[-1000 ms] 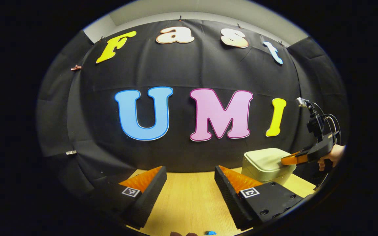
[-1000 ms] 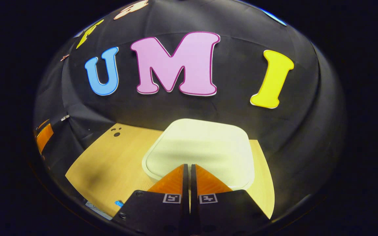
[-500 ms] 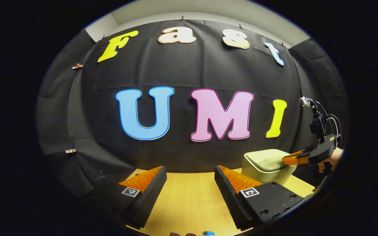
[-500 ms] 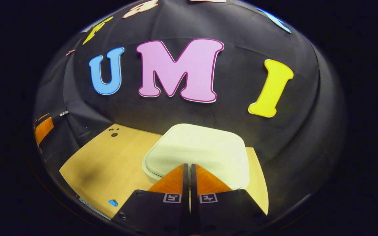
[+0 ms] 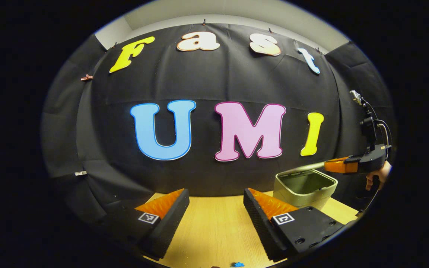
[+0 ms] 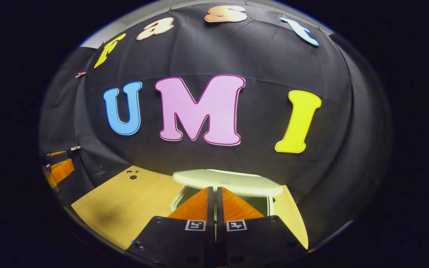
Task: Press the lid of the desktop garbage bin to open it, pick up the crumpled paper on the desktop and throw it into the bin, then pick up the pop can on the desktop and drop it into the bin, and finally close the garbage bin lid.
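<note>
Right gripper view: right gripper, jaws pressed together and empty, hangs above the open garbage bin; its lid is swung up, blurred. Left gripper view: left gripper spread wide, empty, over the bench; bin stands at the bench's far right corner.

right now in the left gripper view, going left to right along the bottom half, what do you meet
left gripper's left finger → bare table → its right finger → garbage bin, open → right gripper, raised above the bin's right edge → the hand holding it
</note>
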{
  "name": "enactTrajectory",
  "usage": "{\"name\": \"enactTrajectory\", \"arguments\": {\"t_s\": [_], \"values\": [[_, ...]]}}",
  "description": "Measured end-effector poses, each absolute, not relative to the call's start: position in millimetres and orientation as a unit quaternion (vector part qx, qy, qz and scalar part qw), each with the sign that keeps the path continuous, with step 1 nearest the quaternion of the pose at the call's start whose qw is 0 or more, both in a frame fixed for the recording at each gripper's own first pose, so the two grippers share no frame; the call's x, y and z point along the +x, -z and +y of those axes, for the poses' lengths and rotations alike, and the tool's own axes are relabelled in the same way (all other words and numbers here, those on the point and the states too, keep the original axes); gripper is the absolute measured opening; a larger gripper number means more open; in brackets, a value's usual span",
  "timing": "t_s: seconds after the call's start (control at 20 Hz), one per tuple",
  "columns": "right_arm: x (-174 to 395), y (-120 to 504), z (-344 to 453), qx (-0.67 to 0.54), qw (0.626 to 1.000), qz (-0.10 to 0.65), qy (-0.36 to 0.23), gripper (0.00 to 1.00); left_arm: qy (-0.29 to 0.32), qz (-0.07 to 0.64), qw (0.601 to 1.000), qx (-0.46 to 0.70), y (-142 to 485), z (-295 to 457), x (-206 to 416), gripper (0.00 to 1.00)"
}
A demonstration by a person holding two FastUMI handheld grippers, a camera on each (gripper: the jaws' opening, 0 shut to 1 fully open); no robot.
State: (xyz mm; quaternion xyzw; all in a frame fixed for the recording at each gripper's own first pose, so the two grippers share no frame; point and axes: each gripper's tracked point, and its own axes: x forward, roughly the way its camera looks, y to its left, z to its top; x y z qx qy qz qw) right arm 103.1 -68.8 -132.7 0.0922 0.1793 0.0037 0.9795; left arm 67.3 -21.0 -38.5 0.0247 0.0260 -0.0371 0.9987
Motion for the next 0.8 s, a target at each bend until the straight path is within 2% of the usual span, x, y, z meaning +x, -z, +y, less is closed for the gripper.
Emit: {"name": "enactTrajectory", "arguments": {"t_s": [0.55,0.6,0.7,0.75,0.8], "values": [[81.8,120.4,-50.3,0.097,0.981,0.163,-0.032,0.06,0.055,0.027,0.998,0.019,44.0,-26.5,61.5,0.95],[79.1,118.6,-48.8,0.089,0.983,0.159,-0.033,0.12,0.058,0.028,0.998,0.02,45.1,-27.3,60.7,0.95],[70.1,114.1,-41.2,0.076,0.985,0.151,-0.043,0.3,0.061,0.03,0.997,0.021,49.0,-24.3,57.5,0.95],[66.4,114.2,-34.7,0.072,0.985,0.151,-0.049,0.32,0.063,0.031,0.997,0.021,51.8,-23.3,55.5,0.95],[62.7,113.3,-31.7,0.068,0.985,0.151,-0.051,0.4,0.065,0.033,0.997,0.021,54.1,-22.0,54.2,0.95]]}}
